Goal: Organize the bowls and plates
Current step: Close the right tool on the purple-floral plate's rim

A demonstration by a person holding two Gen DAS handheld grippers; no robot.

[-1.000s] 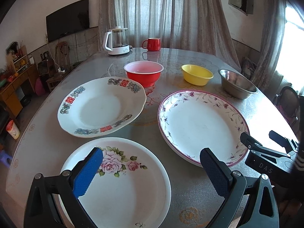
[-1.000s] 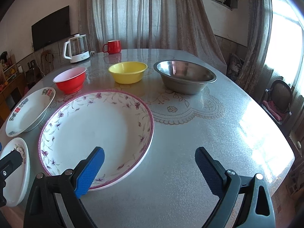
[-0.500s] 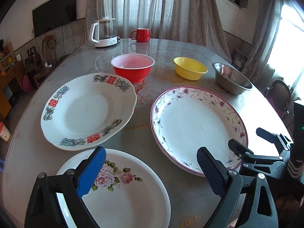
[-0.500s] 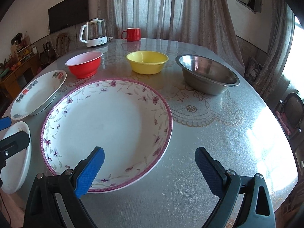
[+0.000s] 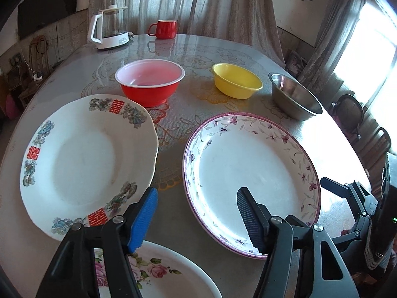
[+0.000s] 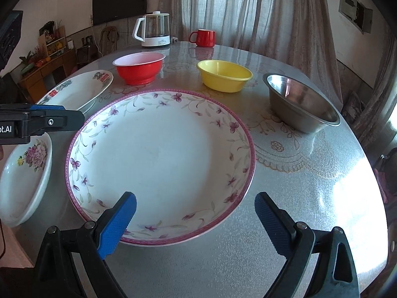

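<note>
My left fingers [image 5: 196,213] have narrowed from full spread over the last second and are closing now, nothing between them; they hang above the bare surface [image 5: 173,124] in the gap between the red-character plate [image 5: 84,159] and the purple-flower plate [image 5: 250,178]. The view has slid forward off the rose plate [image 5: 158,275], now only a sliver at the bottom edge. I read this as lining up on a plate rim, likely the purple-flower plate's near-left edge, though which one I can't tell yet. My right fingers [image 6: 196,221] stand wide and hold nothing, poised over the near rim of that same plate, left pad above its border, right pad over the surface beside it. Nothing stacked so far: three plates lie apart in front, three bowls in a row behind. Red bowl [image 5: 150,80], yellow bowl [image 5: 237,80], steel bowl [image 5: 295,96]: all empty. Plates empty too. Kettle [image 5: 109,28] and red mug [image 5: 163,29] sit at the far edge.
</note>
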